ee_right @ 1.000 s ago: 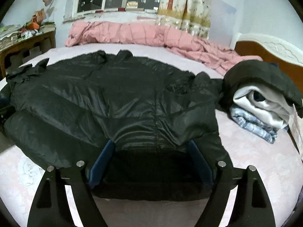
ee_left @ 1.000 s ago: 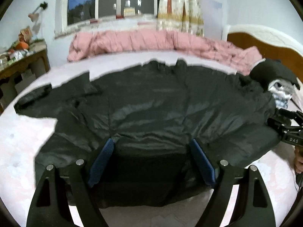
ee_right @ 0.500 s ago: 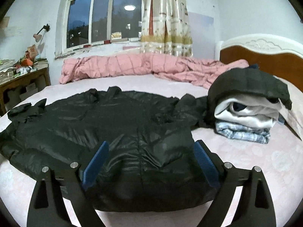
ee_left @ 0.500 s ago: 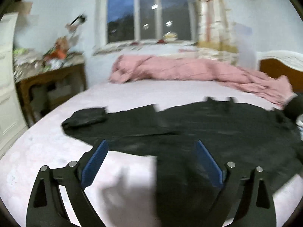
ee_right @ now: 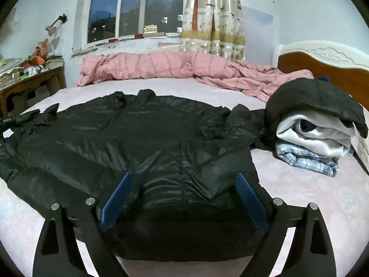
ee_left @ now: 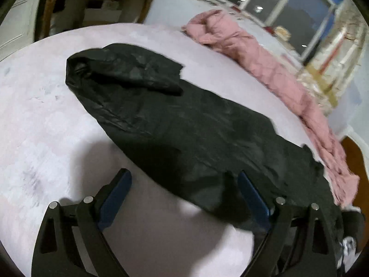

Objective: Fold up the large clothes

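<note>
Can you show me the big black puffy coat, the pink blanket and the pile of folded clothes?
Black shiny puffer coat [ee_right: 143, 138]: right wrist view, its back.
Pink checked blanket [ee_right: 161, 65]: right wrist view, middle.
Pile of folded clothes [ee_right: 316, 129]: right wrist view, white layer.

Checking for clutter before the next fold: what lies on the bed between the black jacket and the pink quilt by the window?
Only bare bedsheet between black jacket and pink quilt, clearest in the right wrist view.

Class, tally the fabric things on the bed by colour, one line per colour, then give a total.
Black: 2, the shiny black puffer jacket spread flat and the folded black garment topping the pile
Pink: 1, checked pink quilt
White: 1, folded white garment
Blue: 1, folded blue checked cloth
Total: 5
</note>
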`<state>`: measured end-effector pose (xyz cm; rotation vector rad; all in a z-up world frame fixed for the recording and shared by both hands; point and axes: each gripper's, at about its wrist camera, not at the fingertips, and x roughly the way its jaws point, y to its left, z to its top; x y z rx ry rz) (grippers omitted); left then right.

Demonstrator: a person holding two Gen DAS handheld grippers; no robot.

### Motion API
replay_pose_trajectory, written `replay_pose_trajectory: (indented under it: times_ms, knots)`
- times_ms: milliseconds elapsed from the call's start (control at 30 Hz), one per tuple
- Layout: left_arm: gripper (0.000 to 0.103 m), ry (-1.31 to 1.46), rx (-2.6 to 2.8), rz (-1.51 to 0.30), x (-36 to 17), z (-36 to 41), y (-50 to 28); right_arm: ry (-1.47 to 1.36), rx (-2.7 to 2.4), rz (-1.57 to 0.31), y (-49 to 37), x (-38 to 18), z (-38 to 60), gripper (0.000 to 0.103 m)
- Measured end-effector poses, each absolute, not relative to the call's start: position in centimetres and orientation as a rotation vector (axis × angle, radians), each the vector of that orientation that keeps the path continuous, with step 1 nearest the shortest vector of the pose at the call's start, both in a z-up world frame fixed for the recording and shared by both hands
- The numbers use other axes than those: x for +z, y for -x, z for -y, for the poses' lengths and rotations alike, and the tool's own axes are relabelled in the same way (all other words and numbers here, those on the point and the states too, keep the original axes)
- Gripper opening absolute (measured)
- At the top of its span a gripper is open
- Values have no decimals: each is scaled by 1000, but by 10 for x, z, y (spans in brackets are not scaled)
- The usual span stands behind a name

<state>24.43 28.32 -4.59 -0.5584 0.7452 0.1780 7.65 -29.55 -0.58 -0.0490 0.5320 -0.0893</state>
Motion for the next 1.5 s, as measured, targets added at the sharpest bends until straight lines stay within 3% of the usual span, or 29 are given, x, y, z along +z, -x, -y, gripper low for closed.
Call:
replay_pose_trajectory:
  times_ms: [133, 200, 267, 300, 433, 567, 667, 800, 967, 1133, 1200, 1233, 1367, 1400, 1467, 1500]
  knots:
    - [92, 490, 235, -730, -44, -271, -261, 1, -81, -540, -87, -1, 294, 92]
    - [81, 501, 239, -718, -46, -276, -263, -31, -87, -515, -95, 12, 288, 92]
    - [9, 556, 205, -662, -46, -285, -256, -31, -95, -511, -109, 26, 275, 92]
    - [4, 579, 175, -639, -45, -288, -253, -23, -80, -507, -117, 35, 266, 92]
    - [4, 522, 147, -472, -14, -281, -230, 78, -96, -477, -153, 70, 217, 92]
    - [4, 363, 62, -372, 44, -233, -205, -11, -15, -448, -176, 105, 189, 92]
    - [4, 209, -7, -397, 85, -170, -207, -67, 53, -442, -194, 124, 173, 92]
    - [4, 222, -180, -437, 112, -103, -207, -104, 42, -369, -195, 111, 179, 92]
    - [5, 253, -324, -548, 66, -32, -228, -71, -44, -449, -213, 63, 213, 92]
    - [5, 245, -339, -835, -32, 7, -258, -162, -50, -487, -226, 55, 243, 92]
    - [5, 239, -333, -902, -43, 13, -263, -170, -43, -496, -226, 53, 244, 92]
    - [7, 237, -338, -888, -39, 15, -262, -167, -38, -497, -226, 52, 242, 92]
    - [50, 185, -359, -808, -21, 17, -246, -150, -36, -485, -222, 50, 233, 92]
    - [54, 164, -354, -774, -13, 17, -238, -144, -34, -483, -223, 49, 231, 92]
    - [73, 126, -340, -693, 9, 15, -226, -130, -34, -479, -222, 50, 227, 92]
    - [76, 122, -339, -660, 18, 13, -222, -122, -39, -475, -221, 50, 226, 92]
